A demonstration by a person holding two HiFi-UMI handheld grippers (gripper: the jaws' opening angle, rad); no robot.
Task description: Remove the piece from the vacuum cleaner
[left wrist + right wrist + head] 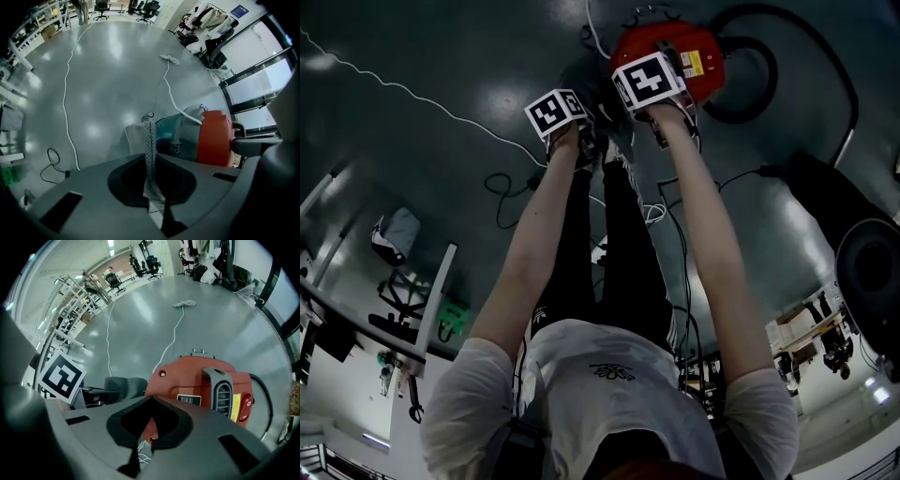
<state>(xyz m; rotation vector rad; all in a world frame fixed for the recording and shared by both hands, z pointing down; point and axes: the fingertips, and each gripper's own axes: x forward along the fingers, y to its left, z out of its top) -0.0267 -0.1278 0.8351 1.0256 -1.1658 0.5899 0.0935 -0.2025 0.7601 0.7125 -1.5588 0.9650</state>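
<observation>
The vacuum cleaner [667,45] lies on the floor ahead of me, with a red body [201,380] and a teal section [169,133] behind it. A pale grey flat piece [135,138] sits against the teal section. My left gripper [587,150] hangs just left of the vacuum; its dotted pads [150,140] are pressed together in a thin line, with nothing visible between them. My right gripper [667,122] is right over the red body. Its fingers do not show in its own view, only the red casing close in front.
A black hose [773,66] loops from the vacuum's right side. A white cable [68,93] trails across the grey floor, and another one [174,326] runs to the vacuum. A black cord [502,192] lies at the left. Desks and office chairs [145,7] stand far off.
</observation>
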